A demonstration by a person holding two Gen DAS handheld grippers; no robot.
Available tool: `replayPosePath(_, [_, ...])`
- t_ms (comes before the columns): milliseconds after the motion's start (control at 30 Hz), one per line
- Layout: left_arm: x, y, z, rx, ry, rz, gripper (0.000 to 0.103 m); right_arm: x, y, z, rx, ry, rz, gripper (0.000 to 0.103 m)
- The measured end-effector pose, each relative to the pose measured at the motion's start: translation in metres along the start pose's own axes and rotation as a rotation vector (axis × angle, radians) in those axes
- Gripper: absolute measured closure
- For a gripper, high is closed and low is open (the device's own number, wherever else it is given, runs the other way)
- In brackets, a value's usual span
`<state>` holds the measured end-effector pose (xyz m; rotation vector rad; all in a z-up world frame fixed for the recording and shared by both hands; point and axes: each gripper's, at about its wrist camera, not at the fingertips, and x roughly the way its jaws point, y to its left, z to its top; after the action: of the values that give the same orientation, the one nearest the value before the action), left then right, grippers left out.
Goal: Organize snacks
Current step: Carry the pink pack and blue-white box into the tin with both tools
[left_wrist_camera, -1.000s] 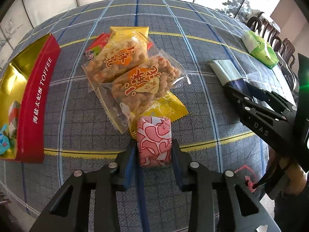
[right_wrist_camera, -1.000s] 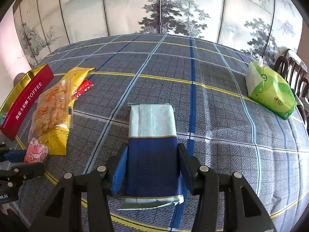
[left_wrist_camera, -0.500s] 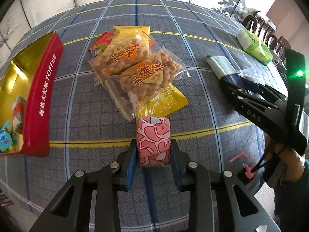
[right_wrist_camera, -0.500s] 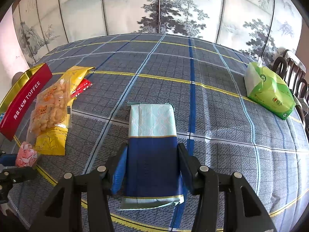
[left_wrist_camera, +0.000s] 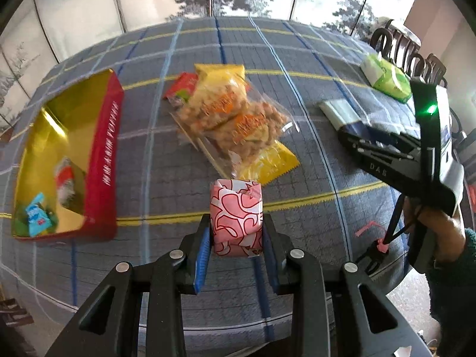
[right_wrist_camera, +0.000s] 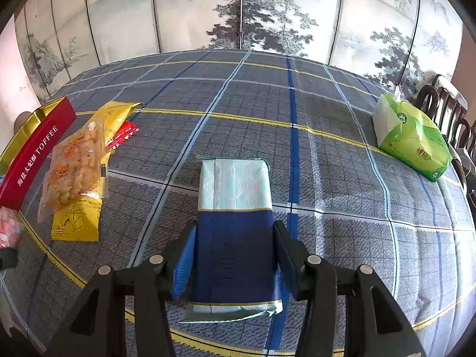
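Plaid-clothed table (right_wrist_camera: pixel 327 154) carries heaped clear peanut bags (left_wrist_camera: pixel 238 119) beside the red-and-gold toffee box (left_wrist_camera: pixel 104 160); left tool (left_wrist_camera: pixel 236 235) clamps a pink-patterned sweet (left_wrist_camera: pixel 236 215), right tool (right_wrist_camera: pixel 235 250) clamps a blue-and-mint packet (right_wrist_camera: pixel 235 223); box contents blurred.

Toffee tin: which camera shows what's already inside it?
The left wrist view. It looks down into the open toffee tin, showing wrapped candies on its gold bottom. The right wrist view catches only the tin's red lettered side at the left edge.

Plaid-clothed table (right_wrist_camera: pixel 327 154) bears toffee tin (left_wrist_camera: pixel 104 154); snack packets (left_wrist_camera: pixel 235 119); green tissue pack (right_wrist_camera: pixel 413 139).
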<state>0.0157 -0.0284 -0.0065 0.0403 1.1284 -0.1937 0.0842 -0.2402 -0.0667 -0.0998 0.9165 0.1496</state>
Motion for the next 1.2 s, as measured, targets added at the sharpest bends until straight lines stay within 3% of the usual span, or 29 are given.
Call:
replayPosePath(267, [-0.031, 0.050, 0.011, -0.073, -0.084, 0.062, 0.075, 0.000, 0.001, 0.001, 0.016, 0.015, -0.016, 0.052])
replayPosePath(500, [-0.043, 0.121, 0.016, -0.203, -0.113, 0.166, 0.075, 0.000, 0.003, 0.003, 0.037, 0.029, -0.033, 0.052])
replayPosePath(767, [-0.032, 0.187, 0.010, -0.323, -0.068, 0.232, 0.075, 0.000, 0.004, 0.003, 0.059, 0.043, -0.048, 0.052])
replayPosePath(1200, [0.004, 0.218, 0.004, -0.314, 0.007, 0.240, 0.075, 0.001, 0.006, 0.008, 0.124, 0.083, -0.095, 0.052])
